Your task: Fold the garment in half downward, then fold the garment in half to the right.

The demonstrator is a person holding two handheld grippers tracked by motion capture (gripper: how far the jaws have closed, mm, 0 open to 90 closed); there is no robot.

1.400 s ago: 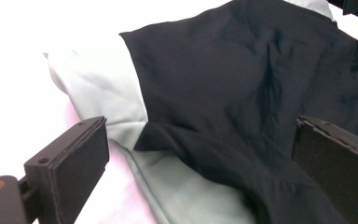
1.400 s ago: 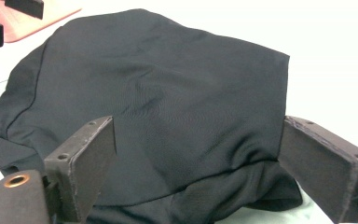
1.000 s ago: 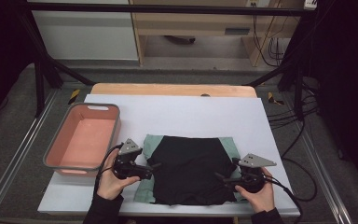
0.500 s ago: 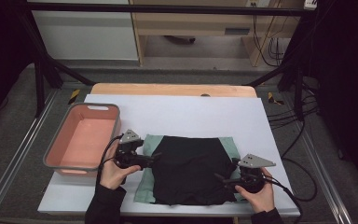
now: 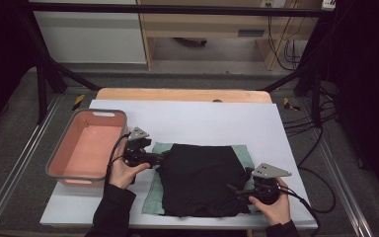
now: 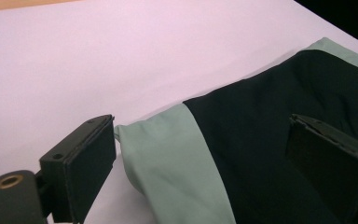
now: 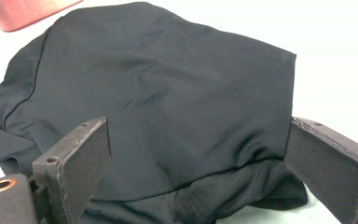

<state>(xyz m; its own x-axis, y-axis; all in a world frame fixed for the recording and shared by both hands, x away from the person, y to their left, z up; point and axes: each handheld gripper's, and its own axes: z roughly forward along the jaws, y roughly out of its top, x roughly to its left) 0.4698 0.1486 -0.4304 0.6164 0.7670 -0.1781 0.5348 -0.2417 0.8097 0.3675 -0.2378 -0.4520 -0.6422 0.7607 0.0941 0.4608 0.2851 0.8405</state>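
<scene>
Cloth comes first: the black garment (image 5: 200,180) lies flat over a green cloth (image 5: 154,195) at the near middle of the white table (image 5: 202,121); beside it, a pink tub (image 5: 86,148); left gripper (image 5: 160,157), jaws apart, should bite both layers squarely; right gripper (image 5: 237,189), equally agape, should take the bunched corner deep.

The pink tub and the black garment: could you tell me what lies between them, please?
In the high view, the left gripper and the hand holding it lie between pink tub and black garment, above the green cloth.
</scene>
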